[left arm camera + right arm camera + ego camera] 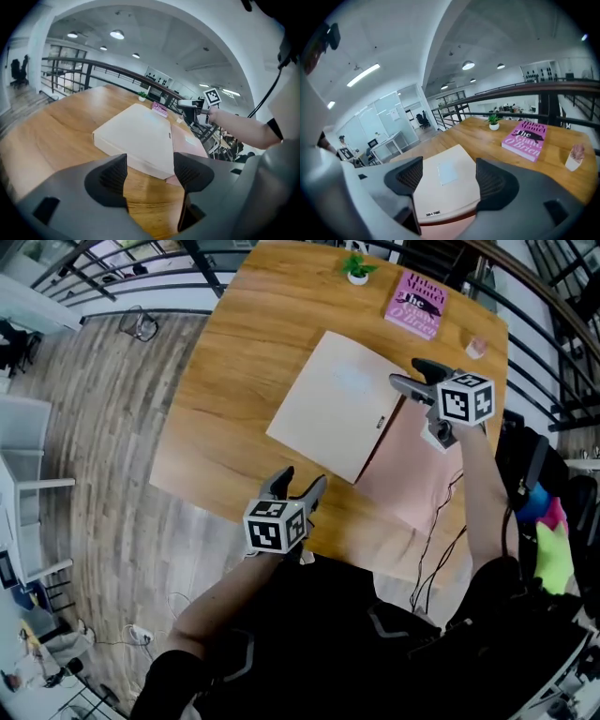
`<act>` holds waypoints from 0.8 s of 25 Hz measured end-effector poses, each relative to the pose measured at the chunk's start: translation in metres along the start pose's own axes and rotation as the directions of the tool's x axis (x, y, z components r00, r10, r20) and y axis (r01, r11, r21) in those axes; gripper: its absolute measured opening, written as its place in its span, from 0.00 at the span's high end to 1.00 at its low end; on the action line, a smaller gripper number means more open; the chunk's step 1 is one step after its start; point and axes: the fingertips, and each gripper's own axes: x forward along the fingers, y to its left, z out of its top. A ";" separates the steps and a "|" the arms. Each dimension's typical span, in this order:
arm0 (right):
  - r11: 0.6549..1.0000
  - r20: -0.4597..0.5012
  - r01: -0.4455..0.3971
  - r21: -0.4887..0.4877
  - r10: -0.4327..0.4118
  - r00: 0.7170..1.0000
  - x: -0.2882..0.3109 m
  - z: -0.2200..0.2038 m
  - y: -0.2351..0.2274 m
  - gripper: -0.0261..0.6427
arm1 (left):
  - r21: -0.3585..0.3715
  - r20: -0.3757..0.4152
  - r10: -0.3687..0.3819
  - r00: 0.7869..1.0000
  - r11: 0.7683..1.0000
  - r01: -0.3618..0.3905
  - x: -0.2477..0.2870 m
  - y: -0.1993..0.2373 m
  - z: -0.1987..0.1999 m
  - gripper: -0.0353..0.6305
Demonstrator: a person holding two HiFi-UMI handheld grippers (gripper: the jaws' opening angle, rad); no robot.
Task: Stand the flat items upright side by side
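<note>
The cream flat case lies flat in the middle of the wooden table. Its right edge seems to rest on a pink flat folder that reaches toward the near right corner, though the overlap is hard to judge from above. Neither is upright yet.

The right gripper hangs over the case's far right edge and the left gripper sits at its near corner. Both have their jaws apart with nothing between the pads.

To do this well, I would take the cream case first, since it appears to lie on top. One pair of jaws should bite a free edge fully while the other steadies the opposite side as it tips up. The case looks broad and stiff, so a shallow corner pinch would likely let it swing or slip.

On the far side lie a pink book, probably another piece to stand, a small potted plant and a small cup to the far right. All are well apart from the case. Dark cables hang off the near right edge and could snag the right arm.
</note>
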 end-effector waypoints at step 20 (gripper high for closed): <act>0.970 -0.347 -0.244 -0.005 0.227 0.910 0.093 -0.067 -0.063 0.40 | -0.110 -0.142 -0.006 0.990 0.994 -0.009 0.064 0.017 -0.012 0.47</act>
